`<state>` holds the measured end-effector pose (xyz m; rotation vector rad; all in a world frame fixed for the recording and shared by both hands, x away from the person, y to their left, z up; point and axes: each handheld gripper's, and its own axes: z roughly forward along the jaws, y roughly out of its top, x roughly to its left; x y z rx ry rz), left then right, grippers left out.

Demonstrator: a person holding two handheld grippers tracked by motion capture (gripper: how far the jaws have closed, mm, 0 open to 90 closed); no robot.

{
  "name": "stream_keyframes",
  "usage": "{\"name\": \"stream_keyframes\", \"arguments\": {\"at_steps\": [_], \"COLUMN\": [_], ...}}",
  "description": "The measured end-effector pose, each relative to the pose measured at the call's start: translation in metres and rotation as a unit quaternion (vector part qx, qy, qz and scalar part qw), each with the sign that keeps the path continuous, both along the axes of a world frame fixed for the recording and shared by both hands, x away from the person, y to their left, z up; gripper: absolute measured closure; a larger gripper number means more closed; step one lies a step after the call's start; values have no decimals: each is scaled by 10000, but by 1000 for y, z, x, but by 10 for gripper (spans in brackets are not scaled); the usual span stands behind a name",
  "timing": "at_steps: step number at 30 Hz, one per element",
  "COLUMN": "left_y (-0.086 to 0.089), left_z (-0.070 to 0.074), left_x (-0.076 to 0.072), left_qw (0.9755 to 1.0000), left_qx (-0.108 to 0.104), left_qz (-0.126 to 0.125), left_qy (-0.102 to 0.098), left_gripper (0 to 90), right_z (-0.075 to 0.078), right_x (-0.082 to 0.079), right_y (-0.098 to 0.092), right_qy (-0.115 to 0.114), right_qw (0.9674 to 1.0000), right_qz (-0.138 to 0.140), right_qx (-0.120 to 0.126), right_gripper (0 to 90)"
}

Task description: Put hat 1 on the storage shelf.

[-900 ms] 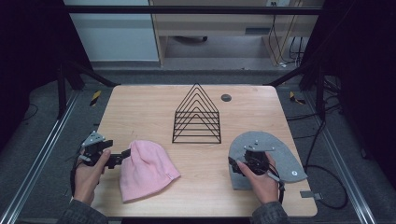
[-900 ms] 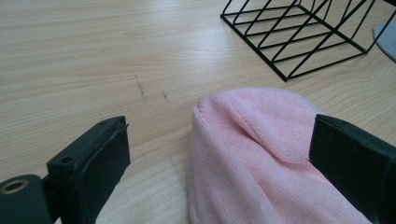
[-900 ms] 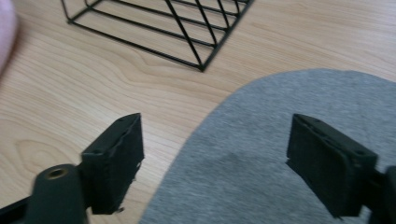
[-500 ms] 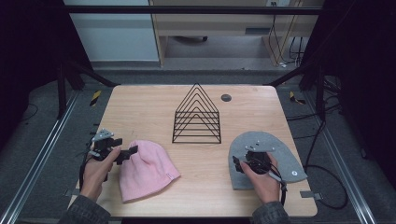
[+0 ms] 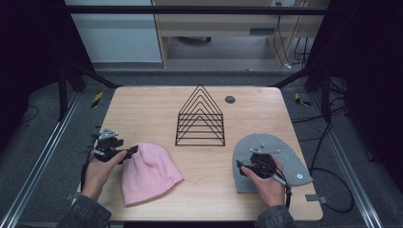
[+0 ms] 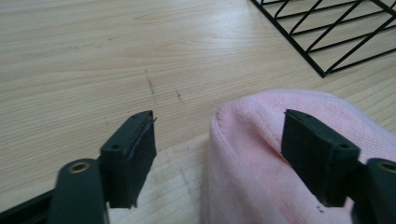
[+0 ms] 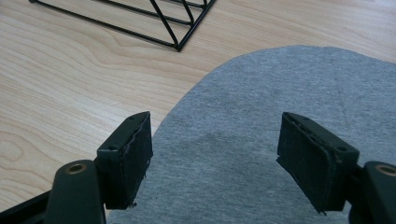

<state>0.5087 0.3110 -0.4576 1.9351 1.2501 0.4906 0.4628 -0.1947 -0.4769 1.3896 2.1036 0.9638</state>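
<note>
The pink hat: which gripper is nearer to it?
Left. The left gripper is at the pink hat's edge, jaws open; the right gripper is over the grey hat.

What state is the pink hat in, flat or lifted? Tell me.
Flat. The pink hat lies spread on the table; the left gripper stands open around its rounded top edge, not pinching it.

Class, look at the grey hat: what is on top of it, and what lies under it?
Over the grey hat hangs the right gripper, jaws open, in the person's hand. Under the hat lies the table; anything between the two is covered.
</note>
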Motion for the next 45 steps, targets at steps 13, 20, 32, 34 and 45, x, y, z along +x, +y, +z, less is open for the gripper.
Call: {"name": "stream_keyframes", "arguments": {"at_steps": [13, 20, 32, 34, 45], "left_y": [-12, -14, -17, -19, -22], "left_z": [-13, -20, -27, -28, -26], "left_x": [11, 12, 13, 13, 11], "left_qw": [9994, 9983, 9970, 9964, 9955], "left_qx": [280, 457, 300, 294, 214], "left_qz": [-8, -15, -317, -396, -532], "left_qy": [184, 350, 639, 695, 755], "left_gripper": [381, 427, 524, 551, 783], "right_z": [-3, -6, -8, -8, -6], "right_x": [1, 2, 3, 3, 3], "right_y": [3, 6, 9, 9, 8], "right_qy": [134, 269, 341, 344, 365], "right_qw": [9999, 9995, 9991, 9991, 9991], "right_qz": [37, 135, 201, 197, 163], "right_qx": [-61, -89, -161, -172, -112], "right_gripper": [254, 242, 231, 231, 231]}}
